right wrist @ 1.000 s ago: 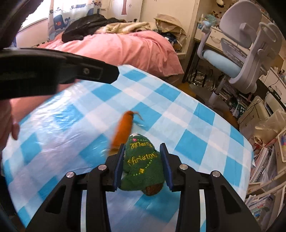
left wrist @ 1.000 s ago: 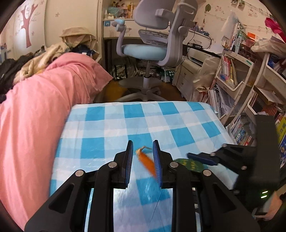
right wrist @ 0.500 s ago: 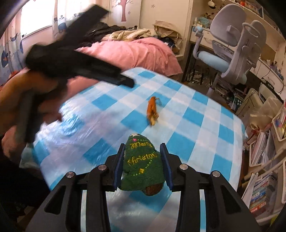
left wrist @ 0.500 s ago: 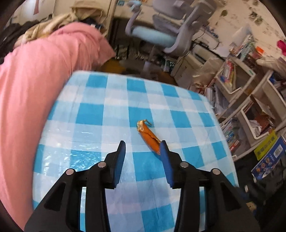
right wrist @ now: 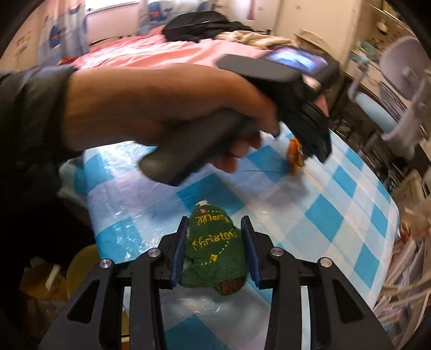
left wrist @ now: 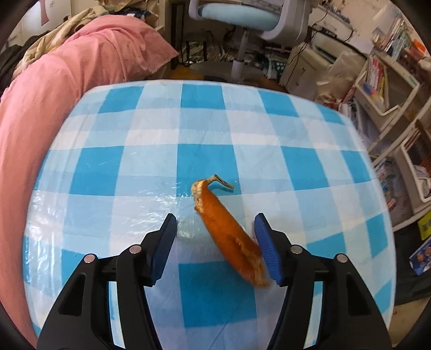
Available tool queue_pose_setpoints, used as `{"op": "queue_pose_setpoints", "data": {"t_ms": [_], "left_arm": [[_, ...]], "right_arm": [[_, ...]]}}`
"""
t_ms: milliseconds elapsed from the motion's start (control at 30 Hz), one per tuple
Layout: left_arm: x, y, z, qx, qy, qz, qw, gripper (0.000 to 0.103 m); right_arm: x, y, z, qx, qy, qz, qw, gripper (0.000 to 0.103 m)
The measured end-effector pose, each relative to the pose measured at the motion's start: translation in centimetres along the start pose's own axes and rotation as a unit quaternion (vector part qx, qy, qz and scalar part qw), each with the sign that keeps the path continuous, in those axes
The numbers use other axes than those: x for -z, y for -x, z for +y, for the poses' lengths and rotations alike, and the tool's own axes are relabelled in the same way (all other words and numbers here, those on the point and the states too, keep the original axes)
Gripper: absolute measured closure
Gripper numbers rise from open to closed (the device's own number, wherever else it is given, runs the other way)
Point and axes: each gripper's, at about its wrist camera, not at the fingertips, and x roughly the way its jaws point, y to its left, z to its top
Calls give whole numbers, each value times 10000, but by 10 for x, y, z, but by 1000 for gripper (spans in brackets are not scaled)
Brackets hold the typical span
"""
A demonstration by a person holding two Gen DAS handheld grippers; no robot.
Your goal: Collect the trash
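An orange peel-like scrap lies on the blue-and-white checked tablecloth. My left gripper is low over it, jaws opening, with the scrap between them and close against the right pad. The left pad stands clear of it. In the right wrist view a hand holds the left gripper over that scrap. My right gripper is shut on a green knitted Christmas tree with yellow "Merry Christmas" stitching, held above the cloth's near edge.
A bed with pink bedding runs along the table's left side. A grey and blue desk chair stands beyond the far edge. Crowded shelves of books line the right side. A yellowish container sits below the table's near corner.
The orange scrap, blurred between narrow left jaws a second ago, then lay on the cloth. The left gripper has come down over it with wider jaws. The right gripper shifted sideways, still gripping the tree.
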Motion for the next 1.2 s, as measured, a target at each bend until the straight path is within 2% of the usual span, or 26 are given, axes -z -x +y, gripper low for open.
{"op": "queue_pose_setpoints", "data": {"t_ms": [33,67,100,133,200,367,533,667,1033,1200], "left_arm": [[-1,-2,-2,-56,-33,-39,10000,46],[-2,-2,-3,-55,-51,-77,9999,53],[-2,-2,-3,-5,-60,-102,9999,70],[-2,-2,-3,-5,-78,-126,9999,75],[0,-1,-2,304,-108,-114,9994,88],[25,35,2,159,-592,-411,9973,89],[59,100,27,56,-508,-833,9952,89],[104,148,41,12,-378,-1027,9940,89],[205,206,46,-132,-354,-1015,9941,89],[241,211,46,-176,-376,-828,9957,89]], "right_arm": [[1,0,0,-21,69,10,10000,64],[1,0,1,-38,133,14,9999,64],[2,0,0,-58,167,7,9998,64],[2,1,1,-72,175,-2,9998,64],[3,3,1,-120,188,-30,9997,64],[3,11,10,-289,257,-145,9991,64],[0,22,33,-546,307,-369,9974,64],[8,28,59,-664,322,-406,9964,64],[32,47,111,-767,120,-399,9962,63],[41,46,129,-647,165,-207,9976,54]]}}
